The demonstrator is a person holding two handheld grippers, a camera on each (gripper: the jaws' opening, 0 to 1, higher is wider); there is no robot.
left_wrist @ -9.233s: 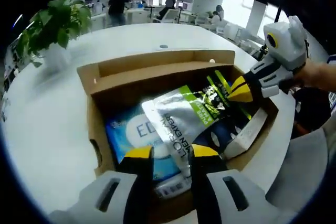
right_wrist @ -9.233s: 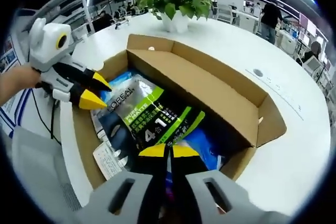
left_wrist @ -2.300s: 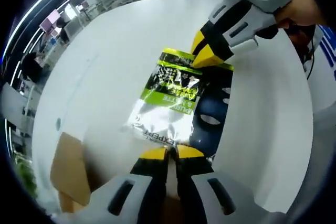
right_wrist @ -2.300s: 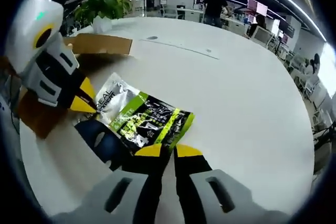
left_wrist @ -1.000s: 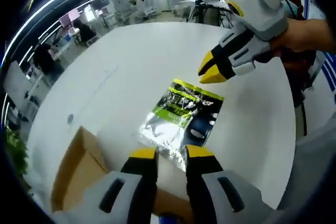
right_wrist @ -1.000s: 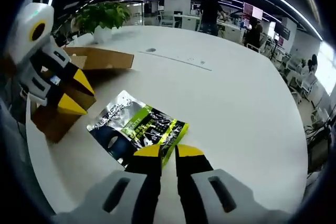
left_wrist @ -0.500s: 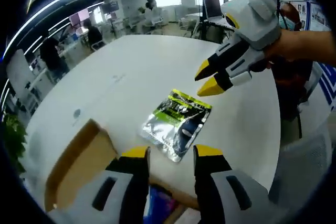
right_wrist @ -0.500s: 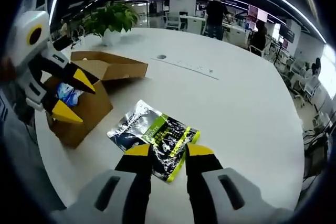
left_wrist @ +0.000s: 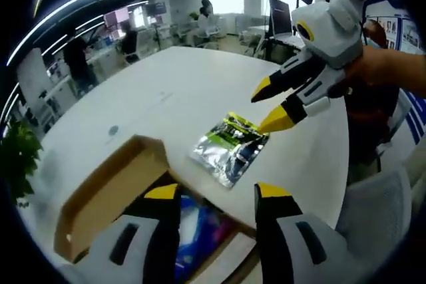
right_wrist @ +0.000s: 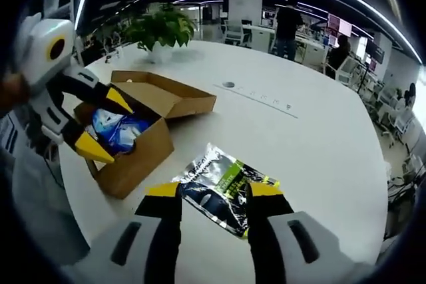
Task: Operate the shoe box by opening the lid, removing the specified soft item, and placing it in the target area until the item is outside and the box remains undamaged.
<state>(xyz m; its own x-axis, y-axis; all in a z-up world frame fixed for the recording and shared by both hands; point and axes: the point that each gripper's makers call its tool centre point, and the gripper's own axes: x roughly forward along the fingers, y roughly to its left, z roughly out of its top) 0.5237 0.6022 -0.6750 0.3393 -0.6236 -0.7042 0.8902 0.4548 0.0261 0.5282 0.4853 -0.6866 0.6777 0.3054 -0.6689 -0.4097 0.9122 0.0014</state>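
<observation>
A silver, green and black soft pouch (left_wrist: 231,149) (right_wrist: 223,186) lies flat on the white table, outside the box. The cardboard shoe box (left_wrist: 110,194) (right_wrist: 136,141) stands open, its lid folded back, with a blue pack (right_wrist: 118,128) inside. My left gripper (left_wrist: 214,192) is open above the box's near edge; in the right gripper view the left gripper (right_wrist: 96,128) hangs over the box. My right gripper (right_wrist: 213,189) is open just short of the pouch; in the left gripper view the right gripper (left_wrist: 271,104) hovers open above the pouch's far end.
A potted plant (right_wrist: 158,30) stands at the table's far side beyond the box. The round white table (right_wrist: 319,151) spreads wide to the right of the pouch. A hand (left_wrist: 386,71) holds the right gripper. People and desks fill the office behind.
Both grippers have let go of the pouch, opened wider and drawn back and up from it. The pouch stays flat on the table. More of the open box has come into view.
</observation>
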